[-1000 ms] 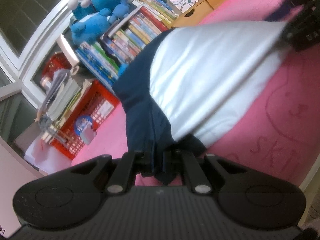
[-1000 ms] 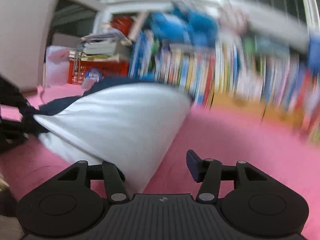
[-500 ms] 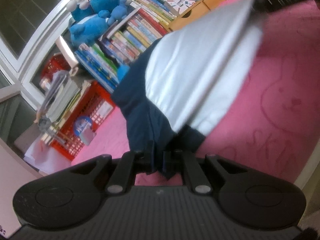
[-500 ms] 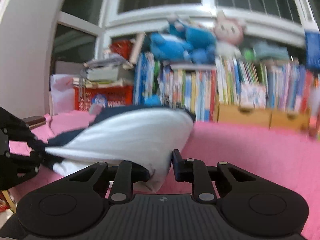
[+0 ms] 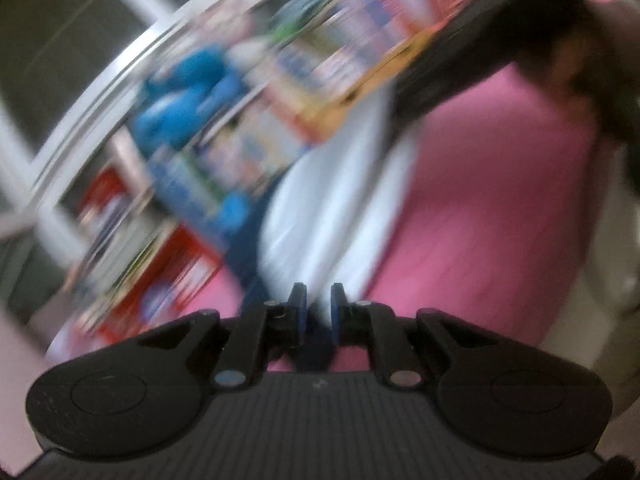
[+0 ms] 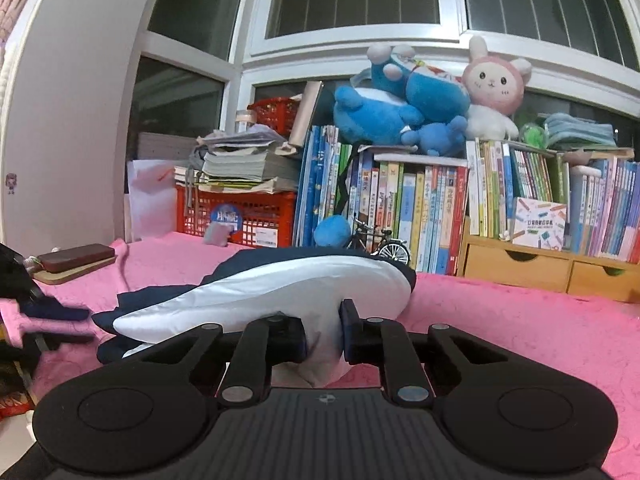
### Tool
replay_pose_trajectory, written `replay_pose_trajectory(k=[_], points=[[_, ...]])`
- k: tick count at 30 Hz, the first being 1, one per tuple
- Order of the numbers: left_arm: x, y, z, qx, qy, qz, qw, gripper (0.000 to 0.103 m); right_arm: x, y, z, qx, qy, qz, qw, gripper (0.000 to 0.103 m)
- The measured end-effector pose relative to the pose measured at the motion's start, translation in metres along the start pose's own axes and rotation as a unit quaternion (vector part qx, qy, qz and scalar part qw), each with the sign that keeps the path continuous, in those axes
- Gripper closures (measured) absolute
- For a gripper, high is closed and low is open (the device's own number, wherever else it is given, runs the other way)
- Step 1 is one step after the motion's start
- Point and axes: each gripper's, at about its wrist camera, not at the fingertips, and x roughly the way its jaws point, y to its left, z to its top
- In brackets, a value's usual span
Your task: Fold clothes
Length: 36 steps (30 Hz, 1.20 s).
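On the pink bedspread [image 6: 520,320] lies the white-and-navy fabric garment [image 6: 280,284], its white edge pinched between the right gripper's [image 6: 323,330] narrowed fingers. Across it, the left gripper [image 5: 317,314], blurred, clamps dark navy cloth.

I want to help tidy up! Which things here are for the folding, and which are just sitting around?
For folding: the white and navy garment, the right gripper pinching its white edge, the left gripper, the pink bedspread.

Just sitting around: plush toys, books, red crate, toy bicycle.
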Motion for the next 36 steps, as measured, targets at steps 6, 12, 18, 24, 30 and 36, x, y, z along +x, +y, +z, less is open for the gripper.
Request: replay_pose_trajectory(k=[6,12,18,24,30,36], points=[[0.039,-0.039,0.029,0.045,-0.056,-0.016,0.9973,0.069,-0.001,0.000,-0.001,0.005,0.011,-0.001,1.000,0.086],[0.075,-0.042,0.031,0.037,-0.014,0.005,0.9992,0.096,-0.002,0.000,-0.004,0.000,0.019,-0.006,1.000,0.085],[0.066,-0.022,0.000,0.027,0.059,0.010,0.9978,0.096,-0.006,0.008,-0.014,-0.052,0.018,-0.036,0.998,0.086],[0.036,0.004,-0.035,0.008,0.125,0.051,0.9908,0.092,-0.009,0.011,-0.022,-0.094,0.018,-0.048,0.994,0.087],[0.002,0.074,-0.076,-0.200,0.209,0.106,0.9514,0.092,-0.009,0.013,-0.029,-0.087,0.021,-0.050,0.995,0.088],[-0.021,0.126,-0.083,-0.591,0.024,-0.133,0.7953,0.069,-0.007,0.016,-0.035,-0.082,0.029,-0.053,0.995,0.088]])
